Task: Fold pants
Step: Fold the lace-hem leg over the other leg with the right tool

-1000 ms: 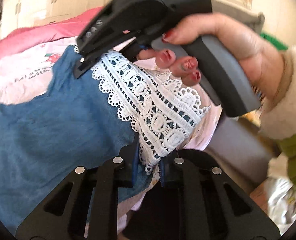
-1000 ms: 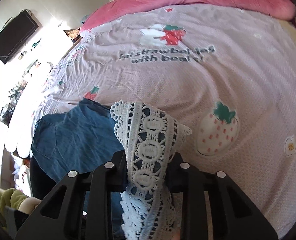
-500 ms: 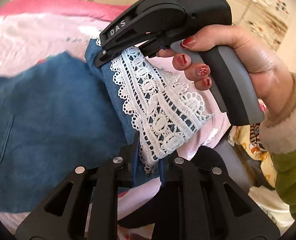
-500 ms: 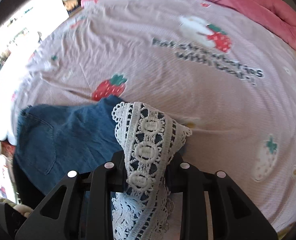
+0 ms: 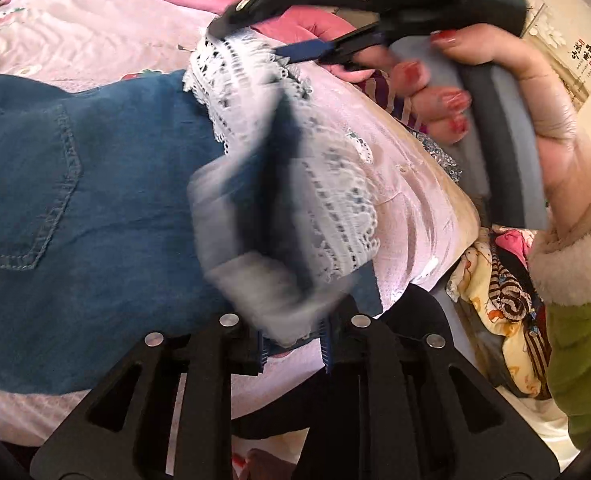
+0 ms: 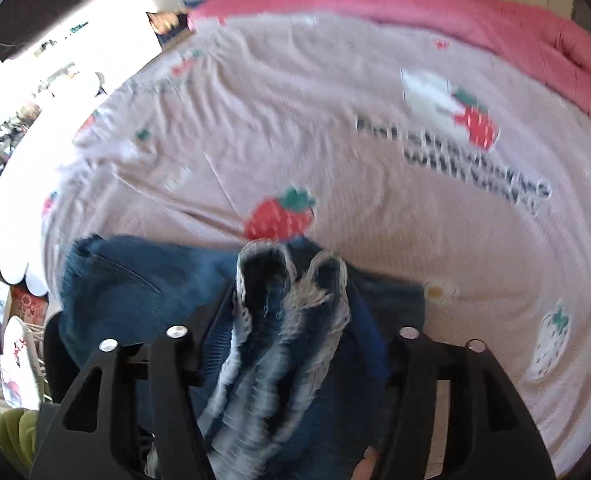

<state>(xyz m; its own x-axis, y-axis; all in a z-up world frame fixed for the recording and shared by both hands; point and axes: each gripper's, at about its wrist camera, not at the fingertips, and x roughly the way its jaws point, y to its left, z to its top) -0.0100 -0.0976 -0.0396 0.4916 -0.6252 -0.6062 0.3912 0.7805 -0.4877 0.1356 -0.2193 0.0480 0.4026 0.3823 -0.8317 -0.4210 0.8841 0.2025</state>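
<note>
Blue denim pants (image 5: 95, 216) with a white lace hem (image 5: 327, 200) lie on a pink strawberry bedsheet (image 6: 335, 140). My left gripper (image 5: 293, 344) has its jaws parted a little, with the blurred lace hem slipping out between them. My right gripper (image 6: 295, 340) stands wide open, and the blurred lace hem (image 6: 291, 320) falls loosely between its fingers. The right gripper also shows in the left wrist view (image 5: 295, 44), open above the far end of the hem. The rest of the pants (image 6: 135, 292) lies flat on the bed at the left.
A pink quilt (image 6: 455, 12) lies along the far edge of the bed. The bed's near edge drops off at the right, with a heap of patterned clothes (image 5: 503, 292) below it. A dark screen (image 6: 35, 12) hangs on the left wall.
Both grippers have opened and let go of the lace hem, which now drops blurred onto the denim. Both views have swung across the bed.
</note>
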